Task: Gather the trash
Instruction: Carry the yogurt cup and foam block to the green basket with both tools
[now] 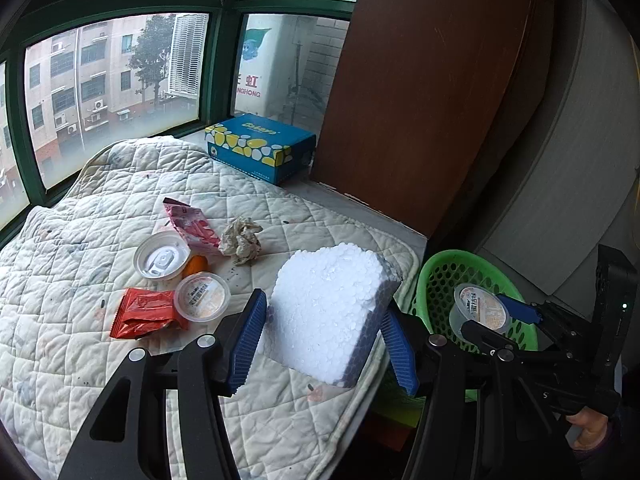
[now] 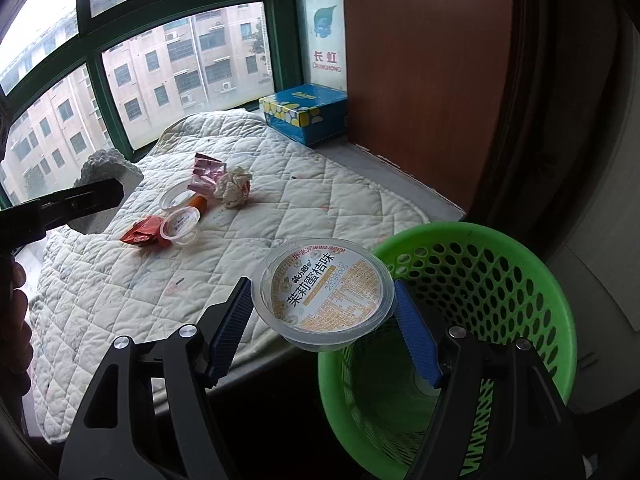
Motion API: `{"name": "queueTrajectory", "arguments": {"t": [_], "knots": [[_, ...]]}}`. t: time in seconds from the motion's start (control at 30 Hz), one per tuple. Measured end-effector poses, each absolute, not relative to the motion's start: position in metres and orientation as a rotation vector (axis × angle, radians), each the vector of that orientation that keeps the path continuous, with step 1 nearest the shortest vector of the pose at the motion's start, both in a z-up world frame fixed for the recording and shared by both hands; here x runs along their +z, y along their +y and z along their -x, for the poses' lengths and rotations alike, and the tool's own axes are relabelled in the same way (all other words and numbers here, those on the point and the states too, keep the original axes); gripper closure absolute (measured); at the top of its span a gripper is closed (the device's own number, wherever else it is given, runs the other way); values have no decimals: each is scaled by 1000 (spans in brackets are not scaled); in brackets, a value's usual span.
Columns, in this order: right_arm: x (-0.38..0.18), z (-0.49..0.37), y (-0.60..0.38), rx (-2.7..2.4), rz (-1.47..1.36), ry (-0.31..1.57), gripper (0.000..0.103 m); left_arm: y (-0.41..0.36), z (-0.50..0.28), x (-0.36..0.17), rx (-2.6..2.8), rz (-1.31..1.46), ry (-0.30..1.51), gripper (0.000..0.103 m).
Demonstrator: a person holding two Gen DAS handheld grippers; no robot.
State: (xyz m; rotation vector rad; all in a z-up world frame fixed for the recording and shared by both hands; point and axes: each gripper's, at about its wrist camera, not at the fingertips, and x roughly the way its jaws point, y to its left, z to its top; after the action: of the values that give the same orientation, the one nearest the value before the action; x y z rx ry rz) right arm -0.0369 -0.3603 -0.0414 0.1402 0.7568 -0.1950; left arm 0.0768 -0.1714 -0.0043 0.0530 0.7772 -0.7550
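My left gripper (image 1: 322,338) is shut on a white styrofoam block (image 1: 328,312), held above the quilted pad (image 1: 100,360); the block also shows in the right wrist view (image 2: 106,168). My right gripper (image 2: 322,316) is shut on a clear jelly cup (image 2: 324,292) with a printed lid, held over the near rim of the green perforated basket (image 2: 500,248). The cup (image 1: 480,308) and basket (image 1: 440,276) show in the left wrist view too. On the pad lie a second jelly cup (image 1: 202,296), a red wrapper (image 1: 146,316), a plastic lid (image 1: 162,258), a pink wrapper (image 1: 192,226), an orange piece (image 1: 196,266) and a crumpled paper ball (image 1: 242,240).
A blue tissue box (image 1: 260,146) sits on the sill by the green-framed window (image 1: 216,64). A brown wooden panel (image 1: 420,92) stands at the pad's right edge. The basket stands on the floor below the pad's corner, beside a grey wall (image 1: 560,184).
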Motion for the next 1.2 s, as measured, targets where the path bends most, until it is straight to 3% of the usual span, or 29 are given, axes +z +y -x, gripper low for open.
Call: {"name": "queueTrajectory", "arguments": {"t": [0.57,0.83,1.2], "knots": [[-53,79,-417,-357,-182,784,32,-240,-56,1,-876,-97,785,48],[-55,96,-436,-403,-223,780,25,-270,-44,1,-931,-126,790,48],[-42,120,-454,-461,-248,736,24,-309,-30,-7,-990,-150,822,48]]}}
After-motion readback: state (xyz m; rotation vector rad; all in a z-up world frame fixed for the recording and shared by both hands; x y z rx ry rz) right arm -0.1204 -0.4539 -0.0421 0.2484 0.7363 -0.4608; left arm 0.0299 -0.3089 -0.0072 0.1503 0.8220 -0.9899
